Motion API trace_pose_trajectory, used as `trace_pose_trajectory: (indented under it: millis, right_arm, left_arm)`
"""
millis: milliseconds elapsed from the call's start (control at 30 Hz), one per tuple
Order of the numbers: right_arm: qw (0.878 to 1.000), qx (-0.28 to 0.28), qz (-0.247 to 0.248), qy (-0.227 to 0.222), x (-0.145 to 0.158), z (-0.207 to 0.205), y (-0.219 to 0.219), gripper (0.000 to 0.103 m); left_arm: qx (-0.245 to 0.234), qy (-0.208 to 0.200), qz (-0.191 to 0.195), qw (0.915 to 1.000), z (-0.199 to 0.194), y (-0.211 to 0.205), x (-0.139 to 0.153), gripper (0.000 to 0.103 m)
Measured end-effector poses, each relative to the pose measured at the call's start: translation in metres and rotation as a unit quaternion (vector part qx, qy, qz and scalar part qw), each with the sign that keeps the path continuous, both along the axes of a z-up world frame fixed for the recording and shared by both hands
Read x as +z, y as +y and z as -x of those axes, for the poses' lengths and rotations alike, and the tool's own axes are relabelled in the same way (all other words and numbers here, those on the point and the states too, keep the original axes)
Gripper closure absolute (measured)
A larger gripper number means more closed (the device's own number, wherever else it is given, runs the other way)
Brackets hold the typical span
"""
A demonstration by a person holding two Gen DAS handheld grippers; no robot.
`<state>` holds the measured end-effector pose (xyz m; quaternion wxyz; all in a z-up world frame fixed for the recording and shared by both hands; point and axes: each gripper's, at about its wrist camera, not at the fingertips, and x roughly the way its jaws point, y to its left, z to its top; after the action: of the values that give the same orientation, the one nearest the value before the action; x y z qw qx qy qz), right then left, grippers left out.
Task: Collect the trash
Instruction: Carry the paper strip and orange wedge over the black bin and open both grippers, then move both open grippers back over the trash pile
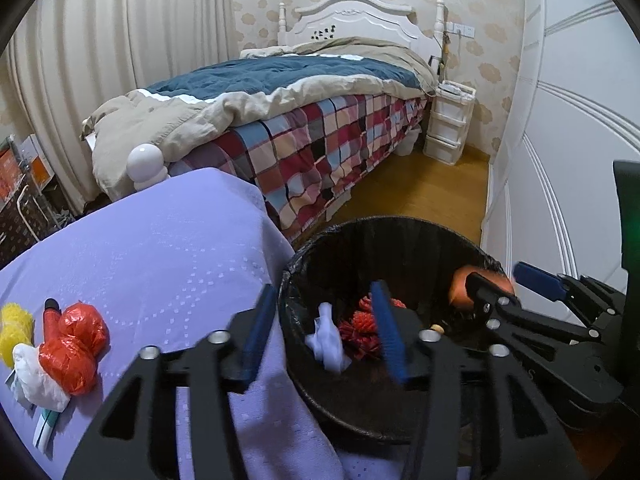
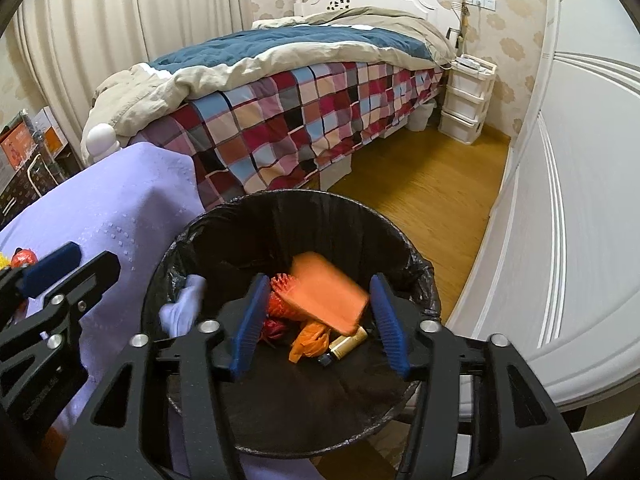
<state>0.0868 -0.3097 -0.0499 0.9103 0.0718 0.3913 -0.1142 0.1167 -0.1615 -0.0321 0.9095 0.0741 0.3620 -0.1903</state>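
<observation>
Both claws are wide open and hold nothing: the right claw (image 2: 318, 320) is over the black bin (image 2: 224, 216) where a blurry orange pack (image 2: 326, 296) sits, and the left claw (image 1: 324, 332) is by the purple counter (image 1: 160, 248) with more trash (image 1: 74, 346).

Both grippers are held out in front, side by side. The left gripper (image 1: 324, 332) has its blue fingers wide apart. The right gripper (image 2: 322, 320) looks spread wide too, gripping nothing.
</observation>
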Motion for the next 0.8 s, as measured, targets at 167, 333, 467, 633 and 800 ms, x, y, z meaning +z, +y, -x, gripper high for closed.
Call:
trace_pose_trajectory:
  millis: [167, 333, 467, 633, 800]
  right_arm:
    - [1.000, -0.005, 0.002, -0.001, 0.003, 0.003, 0.002, 0.041]
    - [1.000, -0.002, 0.003, -0.004, 0.007, 0.008, 0.010, 0.041]
    - [1.000, 0.007, -0.001, -0.003, 0.009, 0.013, 0.022, 0.041]
    - [1.000, 0.025, -0.007, -0.001, 0.009, 0.019, 0.044, 0.041]
    - [0.998, 0.056, -0.011, 0.001, 0.010, 0.024, 0.076, 0.041]
  left_arm:
    - [0.007, -0.004, 0.002, 1.0000, 0.002, 0.008, 0.003, 0.040]
    - [0.021, -0.009, 0.003, 0.9997, 0.008, 0.023, 0.009, 0.035]
    - [0.034, -0.010, 0.000, 0.9994, 0.014, 0.040, 0.011, 0.035]
    - [0.058, -0.016, -0.008, 0.9982, 0.027, 0.071, 0.014, 0.035]
    - [0.093, -0.014, -0.009, 0.9955, 0.036, 0.109, 0.015, 0.035]
